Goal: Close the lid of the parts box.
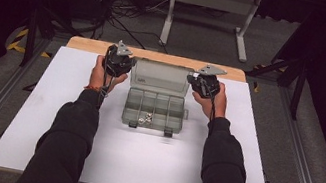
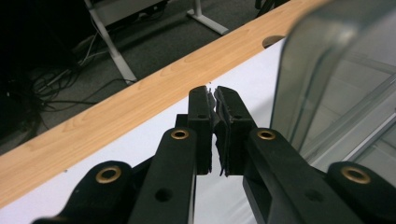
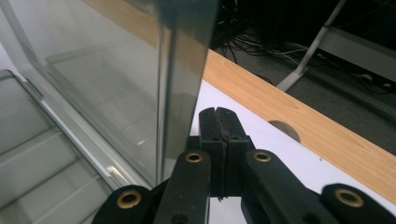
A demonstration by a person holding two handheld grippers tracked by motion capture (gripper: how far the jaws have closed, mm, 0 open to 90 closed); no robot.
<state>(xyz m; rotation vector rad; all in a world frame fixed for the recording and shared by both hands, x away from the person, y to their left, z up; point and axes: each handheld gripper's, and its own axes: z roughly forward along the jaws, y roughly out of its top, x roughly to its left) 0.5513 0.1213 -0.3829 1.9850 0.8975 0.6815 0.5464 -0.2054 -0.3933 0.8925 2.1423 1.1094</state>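
We see the clear plastic box point(image 1: 154, 104) lying between the 2 tongs, its long axis running side to side, lid point(image 1: 160, 77) standing upright at the back; the left tongs point(image 1: 118, 63) and right tongs point(image 1: 205, 85) flank that lid – both equally near, both pressed together, pinching nothing; small metal bits point(image 1: 146, 117) sit in a front compartment on the white board point(image 1: 45, 116).

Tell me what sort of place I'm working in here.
Likely a lab or recording workspace, not a home: a white board laid over a wooden tabletop, loose cables on grey carpet, and a bare bench frame behind.
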